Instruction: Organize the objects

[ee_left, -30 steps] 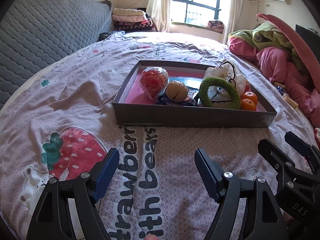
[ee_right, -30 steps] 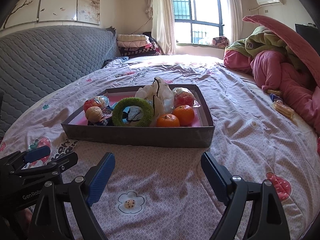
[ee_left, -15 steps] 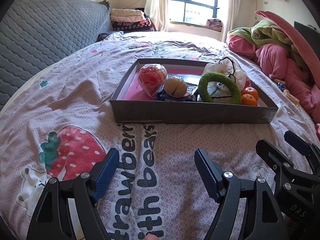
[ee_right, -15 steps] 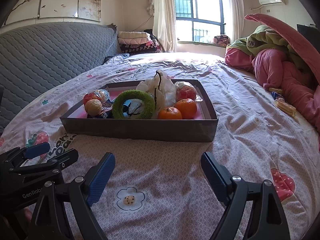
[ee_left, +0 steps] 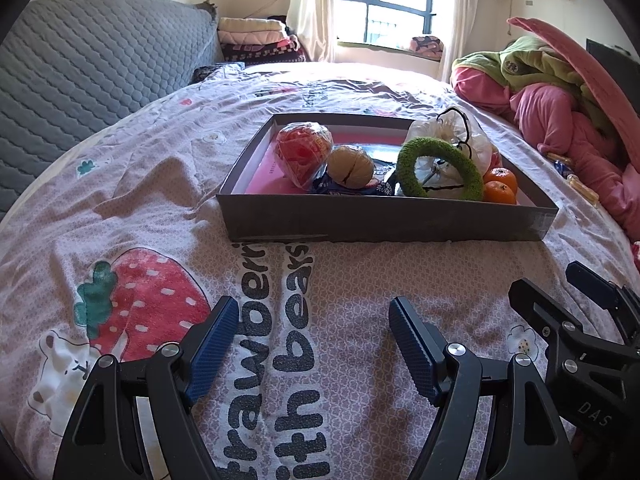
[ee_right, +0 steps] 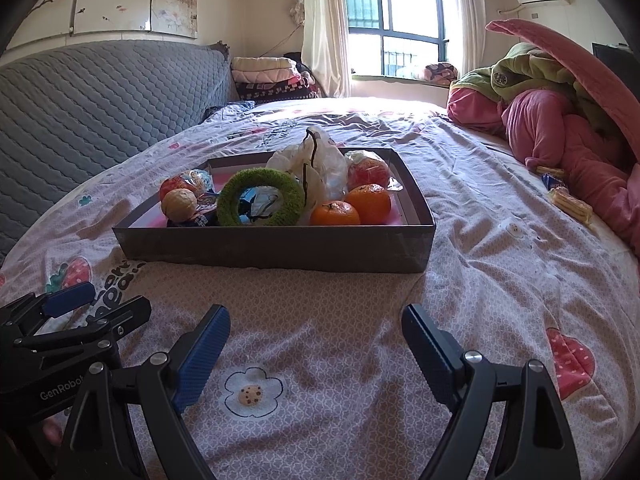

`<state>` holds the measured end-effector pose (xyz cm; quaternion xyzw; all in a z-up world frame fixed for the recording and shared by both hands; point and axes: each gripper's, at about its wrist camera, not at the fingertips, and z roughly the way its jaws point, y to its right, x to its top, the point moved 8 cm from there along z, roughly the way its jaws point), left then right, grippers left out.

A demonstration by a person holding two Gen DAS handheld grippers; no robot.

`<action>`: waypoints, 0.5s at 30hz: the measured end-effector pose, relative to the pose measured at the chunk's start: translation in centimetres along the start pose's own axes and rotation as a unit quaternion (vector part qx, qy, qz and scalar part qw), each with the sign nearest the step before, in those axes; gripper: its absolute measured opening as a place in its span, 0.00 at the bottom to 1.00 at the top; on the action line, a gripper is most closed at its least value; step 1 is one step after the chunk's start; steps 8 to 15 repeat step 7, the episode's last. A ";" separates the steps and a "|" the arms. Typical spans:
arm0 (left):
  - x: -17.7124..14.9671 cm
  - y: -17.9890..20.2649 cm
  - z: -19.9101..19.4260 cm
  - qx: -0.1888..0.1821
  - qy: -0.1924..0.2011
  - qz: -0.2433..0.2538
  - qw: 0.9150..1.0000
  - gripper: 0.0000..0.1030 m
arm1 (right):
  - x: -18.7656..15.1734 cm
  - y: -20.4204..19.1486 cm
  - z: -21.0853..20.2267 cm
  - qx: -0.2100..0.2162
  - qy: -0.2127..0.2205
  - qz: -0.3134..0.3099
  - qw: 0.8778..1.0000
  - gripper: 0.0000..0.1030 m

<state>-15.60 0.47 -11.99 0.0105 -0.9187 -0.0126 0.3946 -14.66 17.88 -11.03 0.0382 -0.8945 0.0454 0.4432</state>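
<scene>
Pink-printed bedding (ee_left: 168,184) is spreading under everything, and on it a dark grey cardboard tray (ee_left: 384,224) is sitting straight ahead of both tongs, on the far side of a bare stretch of sheet, its long axis running left to right across the view. Both sets of tongs are hovering near the viewer, well apart from the tray: the left gripper (ee_left: 312,336) is standing wide with nothing between its blue pads, and the right gripper (ee_right: 316,340) is gaping just as wide and empty. Inside the tray the green fuzzy ring (ee_right: 262,200) is leaning upright near the middle, hiding much of what lies behind it; a crumpled white plastic bag (ee_right: 320,164) is rising behind it, and two oranges (ee_right: 352,206) are sitting at the right near corner, so the right hand is looking the nearer one for those. A walnut-like ball (ee_left: 350,166) and a wrapped red item (ee_left: 302,152) are lying toward the left end, closer to the left hand. Blue wrappers under the ball are proving too small to read, and the tray's near wall is cutting off the objects' bases
</scene>
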 end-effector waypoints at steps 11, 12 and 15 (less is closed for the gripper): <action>-0.1 0.1 0.2 -0.003 -0.003 0.001 1.000 0.76 | -0.1 0.0 0.3 0.000 -0.005 -0.001 1.000 0.85; -0.1 0.1 0.2 -0.003 -0.003 0.001 1.000 0.76 | -0.1 0.0 0.3 0.000 -0.005 -0.001 1.000 0.85; -0.1 0.1 0.2 -0.003 -0.003 0.001 1.000 0.76 | -0.1 0.0 0.3 0.000 -0.005 -0.001 1.000 0.85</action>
